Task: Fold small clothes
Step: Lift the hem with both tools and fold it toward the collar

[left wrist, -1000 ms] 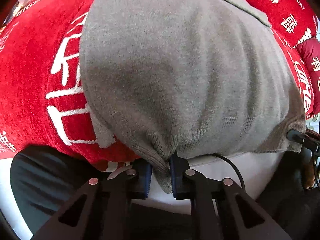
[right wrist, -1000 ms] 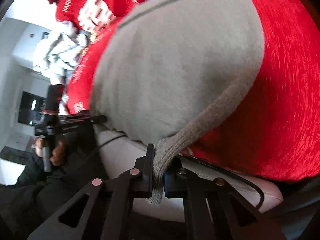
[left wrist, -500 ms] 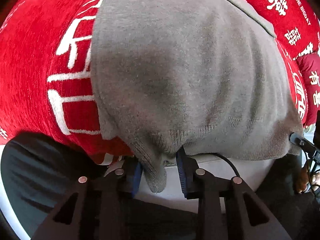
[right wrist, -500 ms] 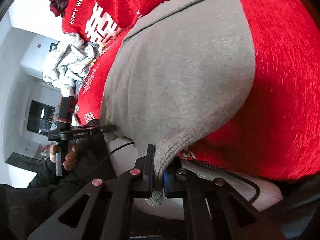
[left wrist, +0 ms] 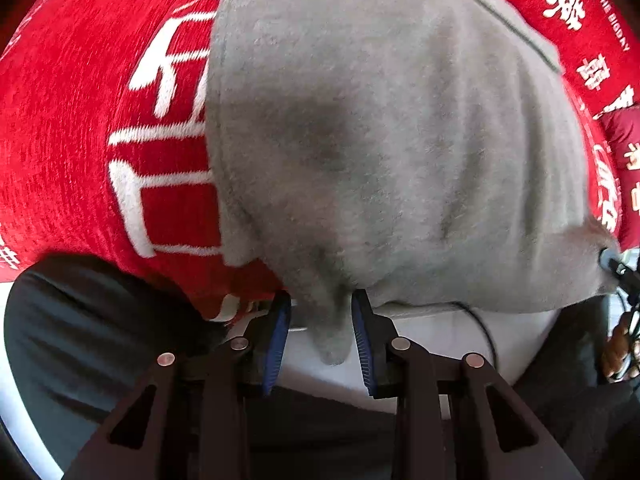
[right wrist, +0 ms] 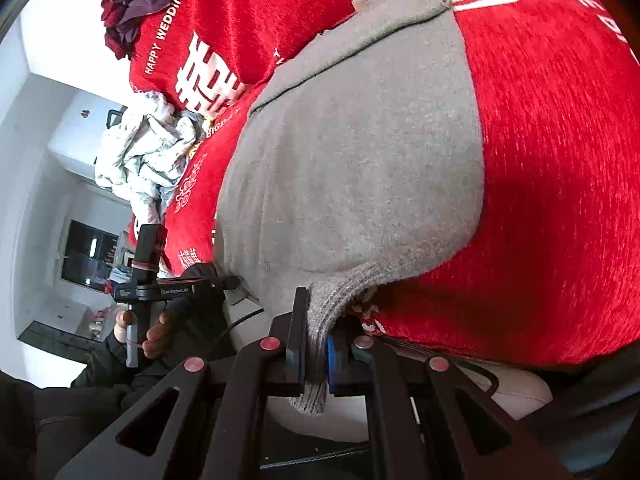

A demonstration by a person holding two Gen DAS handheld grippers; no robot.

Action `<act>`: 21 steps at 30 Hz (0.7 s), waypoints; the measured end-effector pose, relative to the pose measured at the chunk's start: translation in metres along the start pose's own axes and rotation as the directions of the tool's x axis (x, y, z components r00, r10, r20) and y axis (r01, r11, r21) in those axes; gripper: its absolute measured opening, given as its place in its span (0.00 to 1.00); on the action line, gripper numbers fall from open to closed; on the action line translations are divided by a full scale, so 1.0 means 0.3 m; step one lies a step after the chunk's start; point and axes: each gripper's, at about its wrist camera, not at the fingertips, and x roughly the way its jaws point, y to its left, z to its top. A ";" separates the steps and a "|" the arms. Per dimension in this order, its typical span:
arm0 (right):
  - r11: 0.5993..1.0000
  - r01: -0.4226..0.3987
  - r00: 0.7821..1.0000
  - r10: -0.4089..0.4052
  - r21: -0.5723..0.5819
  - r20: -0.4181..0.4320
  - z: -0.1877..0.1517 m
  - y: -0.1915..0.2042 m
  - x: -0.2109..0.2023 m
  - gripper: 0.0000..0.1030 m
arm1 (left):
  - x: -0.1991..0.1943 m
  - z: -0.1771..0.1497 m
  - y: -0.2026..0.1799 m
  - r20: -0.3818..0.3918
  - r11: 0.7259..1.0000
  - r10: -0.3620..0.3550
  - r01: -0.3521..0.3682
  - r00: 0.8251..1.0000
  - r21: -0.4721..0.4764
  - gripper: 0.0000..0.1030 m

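A grey knit garment (left wrist: pixel 384 140) lies spread flat on a red cloth with white lettering (left wrist: pixel 80 128). Its near edge hangs over the front edge of the surface. My left gripper (left wrist: pixel 320 316) is open, with a corner of the grey garment hanging loose between its blue pads (left wrist: pixel 276 332). In the right wrist view the same grey garment (right wrist: pixel 352 168) fills the middle. My right gripper (right wrist: pixel 316 344) is shut on its other near corner, a ribbed hem. The left gripper shows there too (right wrist: pixel 224 284), held in a hand at the left.
A crumpled pale garment (right wrist: pixel 144 156) and a dark purple one (right wrist: pixel 132 8) lie further along the red cloth (right wrist: pixel 552 184). A white padded edge (left wrist: pixel 432 328) with a black cable runs under the cloth's front edge. Dark trousers (left wrist: pixel 80 340) are at lower left.
My left gripper has opened and let go of the grey corner, which now hangs loose between the pads. My right gripper stays shut on its corner, and the garment has settled flatter.
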 end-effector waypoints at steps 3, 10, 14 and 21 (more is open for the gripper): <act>1.000 0.007 1.000 -0.007 -0.001 -0.006 0.000 0.005 0.007 0.08 | 0.023 0.004 0.007 -0.029 1.000 0.022 -0.023 0.999 -0.005 0.31; 1.000 0.020 1.000 -0.020 -0.021 -0.004 -0.005 0.033 0.013 0.08 | -0.032 -0.012 -0.078 0.053 0.991 0.099 -0.103 0.994 0.089 0.06; 0.998 0.005 1.000 -0.004 -0.067 0.008 -0.003 0.064 -0.004 0.08 | -0.126 -0.048 -0.088 0.143 0.989 0.064 -0.081 0.988 0.123 0.06; 0.994 -0.086 0.989 0.093 -0.069 0.113 0.027 0.071 -0.097 0.08 | -0.317 -0.111 -0.080 0.349 0.988 -0.077 0.025 0.934 0.152 0.06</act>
